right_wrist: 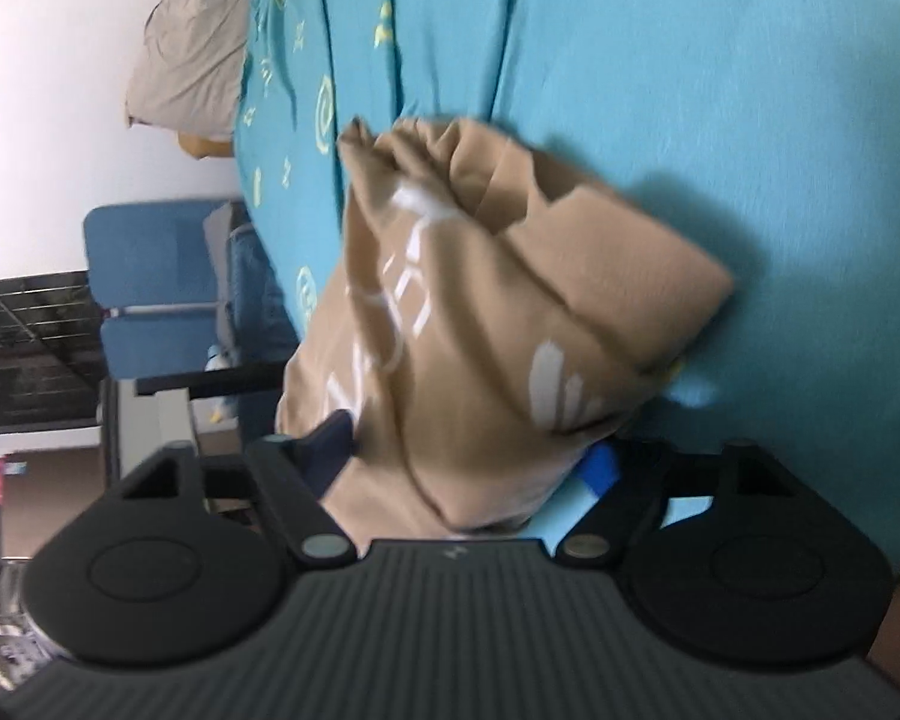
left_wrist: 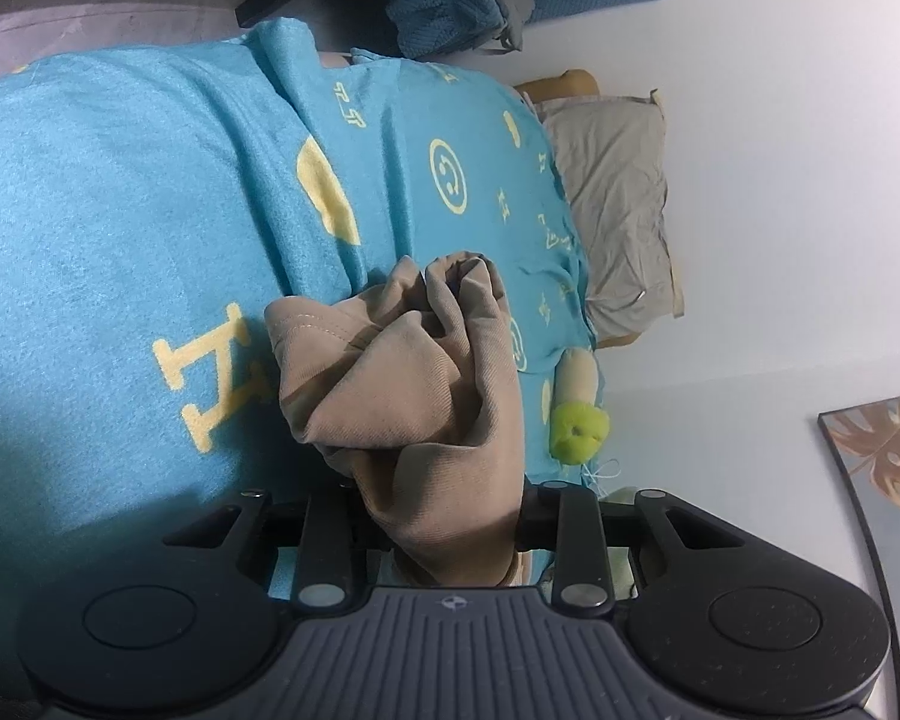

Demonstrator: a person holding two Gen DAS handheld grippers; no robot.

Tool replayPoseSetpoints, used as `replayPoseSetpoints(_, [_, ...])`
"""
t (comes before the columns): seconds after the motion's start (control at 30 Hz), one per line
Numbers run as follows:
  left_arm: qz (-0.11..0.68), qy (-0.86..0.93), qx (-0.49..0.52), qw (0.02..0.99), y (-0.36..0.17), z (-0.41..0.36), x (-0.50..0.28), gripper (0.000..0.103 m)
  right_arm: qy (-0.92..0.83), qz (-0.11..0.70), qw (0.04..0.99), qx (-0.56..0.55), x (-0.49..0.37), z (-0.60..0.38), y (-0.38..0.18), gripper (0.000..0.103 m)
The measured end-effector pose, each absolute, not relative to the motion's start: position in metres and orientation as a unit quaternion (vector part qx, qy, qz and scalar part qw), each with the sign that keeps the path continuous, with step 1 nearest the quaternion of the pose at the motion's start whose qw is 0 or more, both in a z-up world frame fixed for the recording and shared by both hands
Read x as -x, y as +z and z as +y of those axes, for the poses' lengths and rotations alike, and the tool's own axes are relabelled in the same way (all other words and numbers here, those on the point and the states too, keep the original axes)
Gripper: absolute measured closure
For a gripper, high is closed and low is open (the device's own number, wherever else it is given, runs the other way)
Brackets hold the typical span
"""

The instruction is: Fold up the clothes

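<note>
A tan garment (left_wrist: 426,396) is held up in front of a bed that is covered by a blue blanket (left_wrist: 120,210) with yellow shapes and letters on it. The cloth is bunched and wrinkled, not flat.

In the left wrist view, the left gripper (left_wrist: 444,516) is closed on the tan garment — the cloth is pinched between its two black fingers and puffs out past them in soft folds. A stitched hem can be seen along one edge of the cloth.

In the right wrist view, the right gripper (right_wrist: 468,480) is closed on the same tan garment (right_wrist: 480,312) too. White printed marks are seen on this side of the cloth. The picture is blurry here, so the marks cannot be read.

A grey pillow (left_wrist: 618,204) is seen at the far end of the bed, beside the blanket. A small soft toy with a yellow-green end (left_wrist: 579,426) lies at the blanket's edge. A framed picture of golden leaves (left_wrist: 882,450) is seen on the white wall. A blue chair (right_wrist: 150,288) stands past the bed — it is seen in the right wrist view.
</note>
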State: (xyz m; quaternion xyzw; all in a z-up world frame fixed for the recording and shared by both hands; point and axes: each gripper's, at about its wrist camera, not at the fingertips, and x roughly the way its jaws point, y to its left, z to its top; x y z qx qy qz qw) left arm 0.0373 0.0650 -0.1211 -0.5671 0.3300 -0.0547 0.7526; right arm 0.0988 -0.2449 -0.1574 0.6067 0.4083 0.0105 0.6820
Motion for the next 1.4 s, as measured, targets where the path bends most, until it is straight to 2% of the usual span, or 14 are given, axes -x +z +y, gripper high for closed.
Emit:
replayPoseSetpoints(0.03, [0.332, -0.055, 0.566, 0.753, -0.121, 0.064, -0.037, 0.07, 0.008, 0.406, 0.688, -0.601, -0.099, -0.245, -0.156, 0.041])
replayPoseSetpoints(0.1, [0.335, -0.056, 0.563, 0.753, -0.121, 0.064, -0.036, 0.07, 0.005, 0.399, 0.704, -0.588, -0.098, -0.244, -0.153, 0.059])
replayPoseSetpoints(0.2, [0.342, -0.057, 0.566, 0.748, -0.12, 0.065, -0.036, 0.07, 0.009, 0.381, 0.731, -0.566, -0.094, -0.245, -0.142, 0.07])
replayPoseSetpoints(0.27, [0.349, -0.055, 0.571, 0.741, -0.115, 0.064, -0.034, 0.07, 0.011, 0.371, 0.743, -0.557, -0.091, -0.247, -0.134, 0.074])
replayPoseSetpoints(0.47, [0.376, -0.071, 0.544, 0.747, -0.068, 0.041, -0.041, 0.071, 0.009, 0.335, 0.763, -0.553, -0.069, -0.264, -0.101, 0.076])
replayPoseSetpoints(0.7, [0.373, -0.147, 0.51, 0.761, 0.023, -0.049, -0.067, 0.071, 0.004, 0.267, 0.782, -0.563, -0.051, -0.329, -0.026, 0.077])
replayPoseSetpoints(0.83, [0.374, -0.206, 0.497, 0.756, 0.068, -0.132, -0.092, 0.071, -0.01, 0.228, 0.798, -0.558, -0.045, -0.399, 0.03, 0.077])
replayPoseSetpoints(1.17, [0.385, -0.351, 0.46, 0.719, 0.173, -0.402, -0.176, 0.071, -0.108, 0.125, 0.858, -0.486, -0.035, -0.613, 0.16, 0.077])
replayPoseSetpoints(1.3, [0.374, -0.402, 0.443, 0.709, 0.199, -0.499, -0.195, 0.07, -0.17, 0.081, 0.889, -0.418, -0.036, -0.675, 0.205, 0.077])
replayPoseSetpoints(1.4, [0.361, -0.441, 0.426, 0.702, 0.2, -0.547, -0.207, 0.07, -0.191, 0.053, 0.898, -0.392, -0.038, -0.706, 0.214, 0.077])
